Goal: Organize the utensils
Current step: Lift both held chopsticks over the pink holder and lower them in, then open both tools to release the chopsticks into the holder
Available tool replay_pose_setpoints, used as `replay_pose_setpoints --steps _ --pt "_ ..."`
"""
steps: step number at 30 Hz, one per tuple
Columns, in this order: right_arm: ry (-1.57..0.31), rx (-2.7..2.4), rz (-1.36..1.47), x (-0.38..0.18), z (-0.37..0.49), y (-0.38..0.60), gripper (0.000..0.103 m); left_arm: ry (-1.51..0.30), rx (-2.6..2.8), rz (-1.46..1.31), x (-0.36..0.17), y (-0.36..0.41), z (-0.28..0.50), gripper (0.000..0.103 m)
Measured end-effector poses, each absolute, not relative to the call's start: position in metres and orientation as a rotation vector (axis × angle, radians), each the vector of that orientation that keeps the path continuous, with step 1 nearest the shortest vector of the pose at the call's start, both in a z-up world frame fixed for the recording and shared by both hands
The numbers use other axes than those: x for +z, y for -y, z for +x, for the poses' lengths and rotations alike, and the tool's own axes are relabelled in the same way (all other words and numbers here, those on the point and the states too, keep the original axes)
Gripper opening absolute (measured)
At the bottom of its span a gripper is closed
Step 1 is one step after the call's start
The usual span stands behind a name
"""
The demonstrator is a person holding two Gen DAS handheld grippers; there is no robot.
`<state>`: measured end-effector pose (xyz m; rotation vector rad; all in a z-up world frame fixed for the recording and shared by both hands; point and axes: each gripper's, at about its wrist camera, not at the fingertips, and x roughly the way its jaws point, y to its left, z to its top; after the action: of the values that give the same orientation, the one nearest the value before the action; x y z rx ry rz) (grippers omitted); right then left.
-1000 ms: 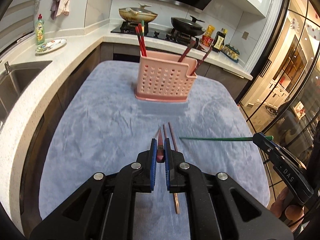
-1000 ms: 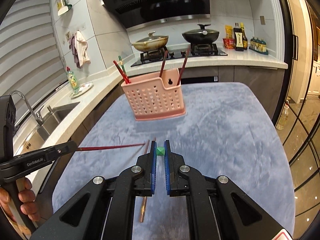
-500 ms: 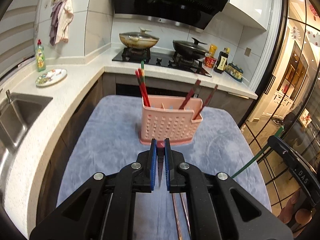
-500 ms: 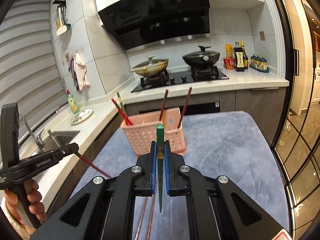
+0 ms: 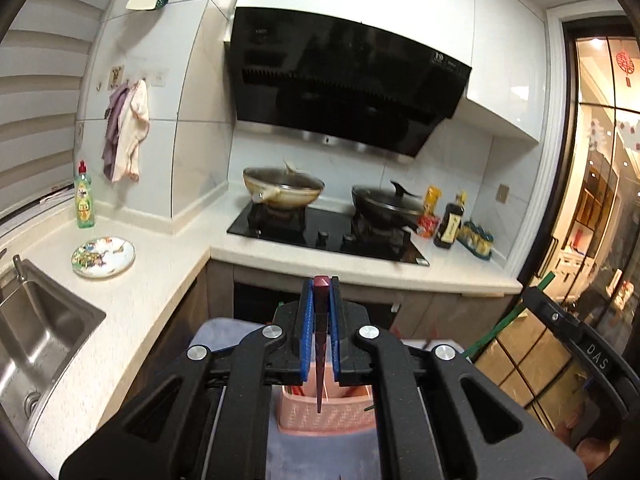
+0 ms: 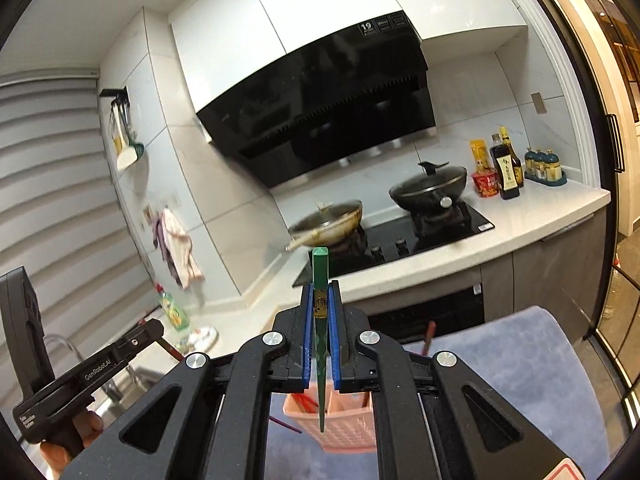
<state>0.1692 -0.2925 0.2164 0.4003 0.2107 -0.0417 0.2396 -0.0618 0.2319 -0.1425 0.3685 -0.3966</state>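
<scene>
Your red chopstick (image 5: 320,344) stands nearly upright, pinched between the blue pads of your left gripper (image 5: 320,292), its tip hanging over the pink utensil basket (image 5: 324,416). Your right gripper (image 6: 320,292) is clamped on the green chopstick (image 6: 320,320), tip likewise above the basket, which sits on the blue-grey cloth (image 6: 520,360).

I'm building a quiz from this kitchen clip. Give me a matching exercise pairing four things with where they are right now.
Things:
1. dark red chopstick
2. green chopstick
3. pink perforated plastic basket
4. patterned round plate

Places:
A. on the white counter by the sink
B. in the right claw
C. on the grey-blue cloth
D. in the left claw

Pairs: 1-D, 2-B, 3-C, 4-A
</scene>
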Motion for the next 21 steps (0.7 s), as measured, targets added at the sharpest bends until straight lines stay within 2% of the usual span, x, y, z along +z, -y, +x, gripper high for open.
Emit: replay_pose_setpoints --steps 8,18,21 --pt "-0.284 -0.08 0.408 0.189 0.226 0.301 0.007 -0.362 -0.393 -0.161 0.216 0.075 0.281 0.007" --pt "-0.429 -0.125 0.406 0.131 0.249 0.304 0.007 -0.491 -0.374 -0.139 0.159 0.084 0.306 0.007" --pt "-0.437 -0.131 0.407 0.125 0.247 0.305 0.01 -0.52 -0.374 -0.142 0.15 0.084 0.308 0.007"
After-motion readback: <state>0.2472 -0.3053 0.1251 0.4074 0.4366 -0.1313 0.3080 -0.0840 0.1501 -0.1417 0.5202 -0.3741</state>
